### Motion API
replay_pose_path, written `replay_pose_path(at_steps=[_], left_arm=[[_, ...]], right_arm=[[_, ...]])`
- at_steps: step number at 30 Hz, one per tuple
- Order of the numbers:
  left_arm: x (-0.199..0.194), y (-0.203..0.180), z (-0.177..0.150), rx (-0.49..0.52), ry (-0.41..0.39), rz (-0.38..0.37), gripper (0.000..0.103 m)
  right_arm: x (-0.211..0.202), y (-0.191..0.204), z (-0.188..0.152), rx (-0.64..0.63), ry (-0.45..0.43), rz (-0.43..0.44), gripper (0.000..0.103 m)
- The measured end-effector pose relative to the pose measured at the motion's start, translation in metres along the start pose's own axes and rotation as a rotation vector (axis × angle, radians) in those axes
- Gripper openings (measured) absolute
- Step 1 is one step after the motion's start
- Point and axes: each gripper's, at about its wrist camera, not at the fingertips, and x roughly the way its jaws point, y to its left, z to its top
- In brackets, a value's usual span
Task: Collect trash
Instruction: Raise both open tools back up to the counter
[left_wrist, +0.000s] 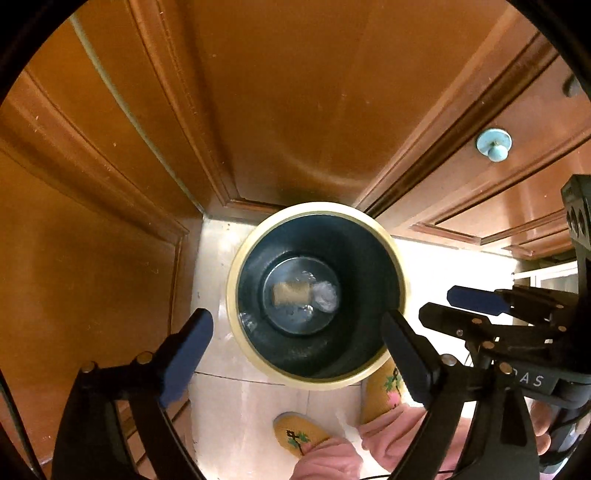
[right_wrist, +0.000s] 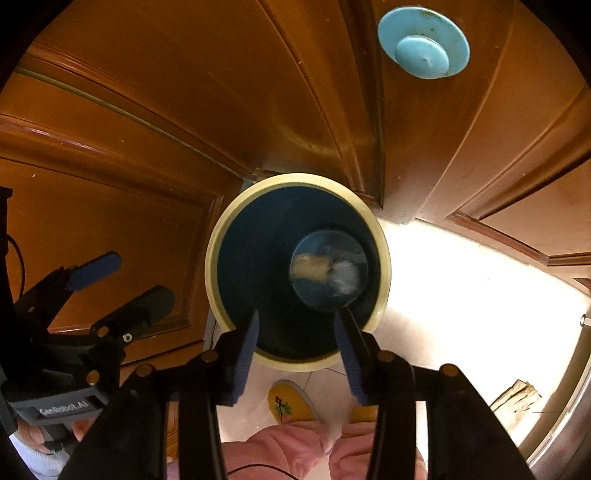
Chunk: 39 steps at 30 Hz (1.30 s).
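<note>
Well along, by the look of it: two pieces of trash already at the bottom of the bin (left_wrist: 317, 291), a tan crumpled wad (left_wrist: 290, 294) touching a clear, shiny scrap (left_wrist: 325, 295), possibly plastic film, though too blurred in the right wrist view to be sure. Nothing between the jaws of either tool. Left gripper (left_wrist: 295, 350) spread wide above the near rim of the bin, empty. Right gripper (right_wrist: 299, 354) parted about halfway, also empty, hanging over the same near rim. Both pointing steeply down into the opening. Probably the drop step just done, or nearly; still left, judging from the right wrist view, a crumpled brown scrap (right_wrist: 517, 400) on the floor near the right edge, well apart from the bin.

Pale glossy tile floor (left_wrist: 236, 406), bright with glare. Bin tucked into a corner of brown wooden panelled doors (left_wrist: 277, 110), a light blue round knob (left_wrist: 494, 144) on the right one. Yellow embroidered slippers (left_wrist: 299, 435) and pink trouser legs (left_wrist: 388, 432) just beside the bin's near side.
</note>
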Motion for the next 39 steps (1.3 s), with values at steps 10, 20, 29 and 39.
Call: replay_pose_path(at_steps=[10, 20, 29, 39], left_arm=[[-0.054, 0.005, 0.001, -0.037, -0.044, -0.033, 0.091], [-0.173, -0.003, 0.010, -0.027, -0.105, -0.037, 0.091], [-0.300, -0.018, 0.020, -0.014, -0.199, -0.036, 0.091], [-0.425, -0.029, 0.031, 0.038, -0.318, -0.043, 0.091]], right_arm=[[-0.049, 0.018, -0.005, -0.012, -0.091, 0.008, 0.043], [-0.166, 0.062, -0.014, -0.052, -0.160, 0.000, 0.043], [-0.292, 0.111, -0.021, -0.105, -0.256, 0.002, 0.043], [-0.419, 0.147, -0.032, -0.108, -0.383, -0.010, 0.045]])
